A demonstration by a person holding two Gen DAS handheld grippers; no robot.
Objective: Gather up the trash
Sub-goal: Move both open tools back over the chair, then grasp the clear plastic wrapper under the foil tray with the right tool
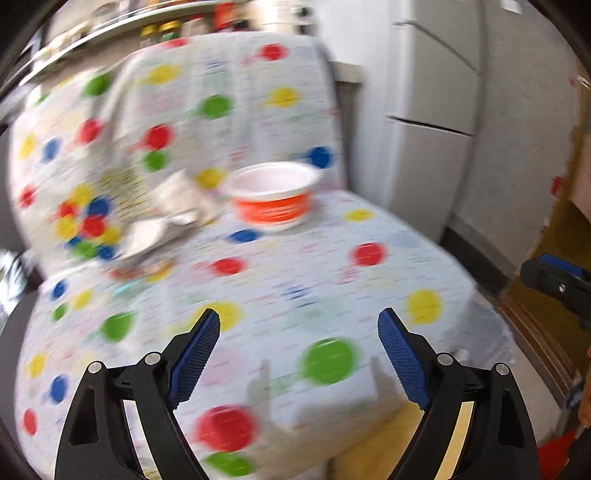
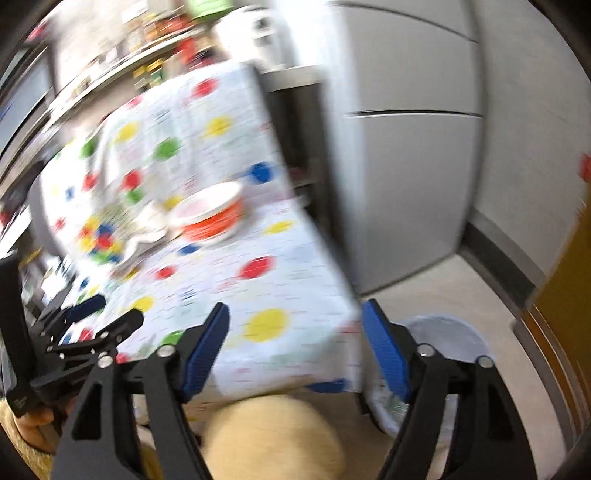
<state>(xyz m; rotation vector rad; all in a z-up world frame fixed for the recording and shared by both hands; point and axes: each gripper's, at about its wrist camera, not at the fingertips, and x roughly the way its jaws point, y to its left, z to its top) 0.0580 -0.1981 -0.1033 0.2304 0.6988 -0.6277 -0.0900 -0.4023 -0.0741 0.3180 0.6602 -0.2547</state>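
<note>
An orange and white empty noodle bowl [image 1: 272, 195] stands on a seat covered with a white cloth with coloured dots [image 1: 295, 288]. Crumpled white wrappers [image 1: 166, 218] lie to its left, against the backrest. My left gripper [image 1: 299, 325] is open and empty, above the seat's front, well short of the bowl. My right gripper [image 2: 295, 321] is open and empty, over the seat's front right corner. The bowl [image 2: 210, 216] and the wrappers [image 2: 147, 229] also show in the right wrist view. Both views are blurred.
A white fridge [image 2: 413, 147] stands right of the seat. A pale round bin with a liner [image 2: 443, 339] sits on the floor at the seat's right. Shelves with jars [image 1: 110, 33] run behind. The left gripper [image 2: 92, 325] shows at the left edge.
</note>
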